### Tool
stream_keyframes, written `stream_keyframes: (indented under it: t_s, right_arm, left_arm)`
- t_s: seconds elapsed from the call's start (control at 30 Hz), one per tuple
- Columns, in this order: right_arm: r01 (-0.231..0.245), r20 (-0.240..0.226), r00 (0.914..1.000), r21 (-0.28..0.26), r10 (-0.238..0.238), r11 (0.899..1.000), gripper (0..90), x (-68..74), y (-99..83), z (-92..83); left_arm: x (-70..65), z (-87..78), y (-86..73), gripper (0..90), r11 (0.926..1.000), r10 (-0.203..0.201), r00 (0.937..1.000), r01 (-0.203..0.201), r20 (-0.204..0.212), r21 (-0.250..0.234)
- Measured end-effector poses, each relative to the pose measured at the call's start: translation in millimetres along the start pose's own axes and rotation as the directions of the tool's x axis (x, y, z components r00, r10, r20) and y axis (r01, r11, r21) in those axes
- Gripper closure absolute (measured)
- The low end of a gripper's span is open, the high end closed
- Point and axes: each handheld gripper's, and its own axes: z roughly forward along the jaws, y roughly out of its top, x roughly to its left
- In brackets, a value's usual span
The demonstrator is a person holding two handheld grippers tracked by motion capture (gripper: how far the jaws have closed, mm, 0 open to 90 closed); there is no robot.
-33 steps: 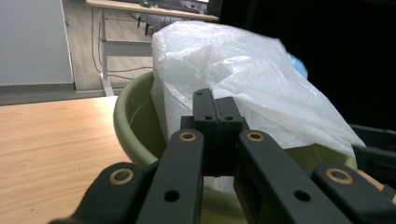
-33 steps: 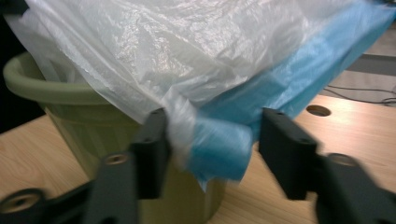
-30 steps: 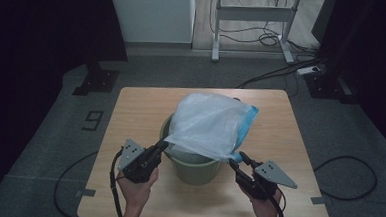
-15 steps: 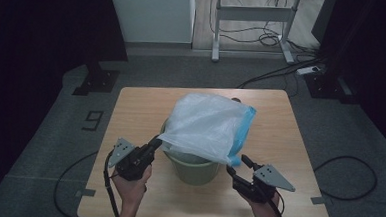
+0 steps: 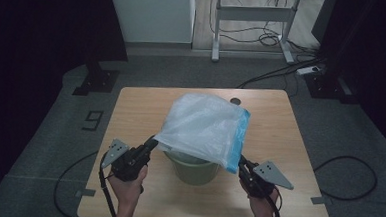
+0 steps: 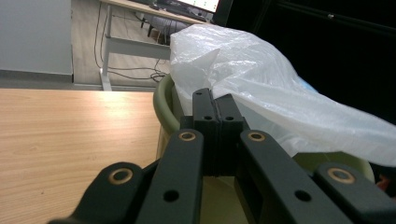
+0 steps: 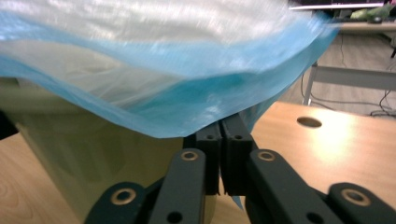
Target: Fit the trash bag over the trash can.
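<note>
There was one plastic bag (image 5: 202, 129) and one green bin (image 5: 194, 169) on the desk (image 5: 289, 143); the bag was white with a blue edge and lay spread over the mouth of the bin, partly inside it; two grippers were at the bin's near side; the left gripper (image 5: 150, 144) had its jaws closed on the bag's left corner; the right gripper (image 5: 240, 162) had just closed its jaws on the blue edge at the right.

light: dim, dark edges | glare: tabletop (image 7: 327, 135) | blur: bag (image 7: 187, 70), perhaps motion
</note>
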Motion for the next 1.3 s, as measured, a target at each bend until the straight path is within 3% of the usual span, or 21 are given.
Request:
stream_keyframes:
  t_s: [0.23,0.47,0.6,0.73,0.83,0.93,1.0,1.13,1.3]
  right_arm:
    - [0.053,0.033,0.9981,-0.027,-0.052,0.998,89.1,-7.8,29.9,9.0]
    - [0.06,0.032,0.9978,-0.066,-0.058,0.996,89.1,-10.3,59.6,21.3]
    - [0.083,0.046,0.9958,-0.072,-0.08,0.994,89.1,-6.1,65.7,23.3]
    - [0.096,0.054,0.9942,-0.069,-0.093,0.993,89.1,-5.3,68.1,23.3]
    - [0.097,0.071,0.9933,-0.081,-0.091,0.992,89.1,-8.1,72.9,21.8]
    - [0.092,0.093,0.9922,-0.093,-0.083,0.991,89.1,-12.8,78.0,21.5]
    - [0.088,0.102,0.9917,-0.099,-0.077,0.991,89.1,-15.3,80.0,21.6]
    - [0.086,0.109,0.9912,-0.11,-0.074,0.99,89.1,-17.4,81.7,21.1]
    - [0.098,0.103,0.991,-0.118,-0.085,0.988,89.1,-16.5,83.5,20.4]
  left_arm:
    - [11.8,-8.2,-2.2,89.1,0.9994,-0.033,0.9994,0.033,-0.008,-0.011]
    - [21.1,-17.0,-9.5,88.2,0.9991,-0.043,0.9989,0.043,-0.018,-0.003]
    - [19.1,-20.6,-11.2,87.5,0.9998,-0.018,0.9998,0.018,-0.013,0.011]
    - [13.0,-22.5,-8.1,79.6,0.9993,0.016,0.9986,-0.017,0.051,0.033]
    - [5.9,-25.8,-2.5,67.8,0.998,0.047,0.9943,-0.051,0.096,0.036]
    - [0.1,-29.2,7.0,53.7,0.9953,0.064,0.9832,-0.076,0.171,0.061]
    - [-3.1,-31.4,13.4,48.0,0.9947,0.075,0.9784,-0.087,0.192,0.054]
    - [-5.6,-28.2,26.9,46.0,0.9938,0.088,0.9807,-0.099,0.174,0.052]
    - [-3.8,-7.5,41.2,45.0,0.9921,0.096,0.9873,-0.105,0.127,0.068]
